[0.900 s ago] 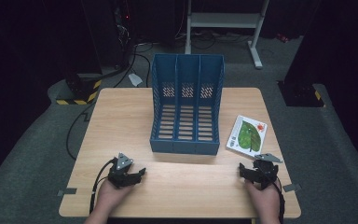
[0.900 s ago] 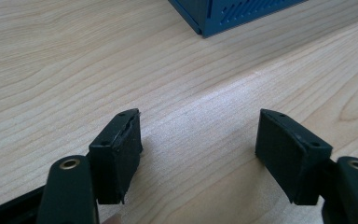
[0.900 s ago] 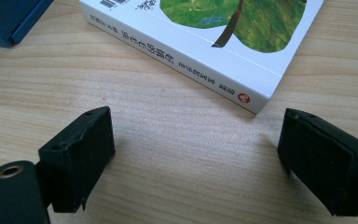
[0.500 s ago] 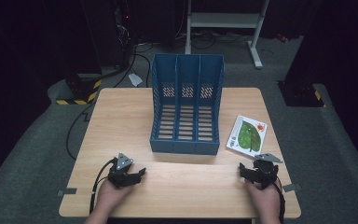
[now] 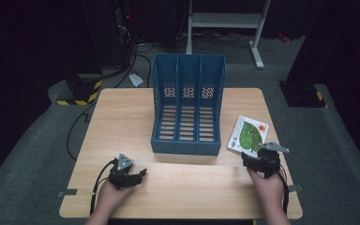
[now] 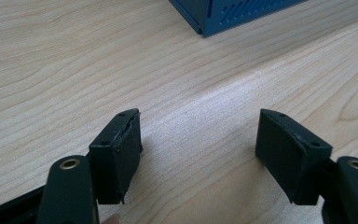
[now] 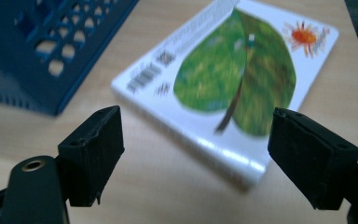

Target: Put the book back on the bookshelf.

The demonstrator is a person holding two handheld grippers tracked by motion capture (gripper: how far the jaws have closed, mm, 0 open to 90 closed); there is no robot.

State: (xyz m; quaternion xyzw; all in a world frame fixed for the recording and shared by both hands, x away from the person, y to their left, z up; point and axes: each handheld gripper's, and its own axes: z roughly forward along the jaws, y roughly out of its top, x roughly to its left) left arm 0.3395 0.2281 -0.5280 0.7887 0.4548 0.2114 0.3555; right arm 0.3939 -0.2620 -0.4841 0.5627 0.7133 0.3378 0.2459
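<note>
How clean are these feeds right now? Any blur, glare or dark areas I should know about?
High view: the table is evenly lit, the floor and room around it fall into deep dark. Left gripper view: sharp wood grain, with a pale sheen streak across the table between the open jaws. Right gripper view: the book is soft and its print unreadable; the blue file rack is blurred too.

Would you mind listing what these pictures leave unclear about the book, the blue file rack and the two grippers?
- Book: the cover lettering is blurred in the right gripper view and too small in the high view.
- Blue file rack: the top edge of the left gripper view cuts it down to one corner.
- Right gripper, open: the high view is too small to tell whether it touches the book.
- Left gripper, open: its body is cut off by the bottom edge.
</note>
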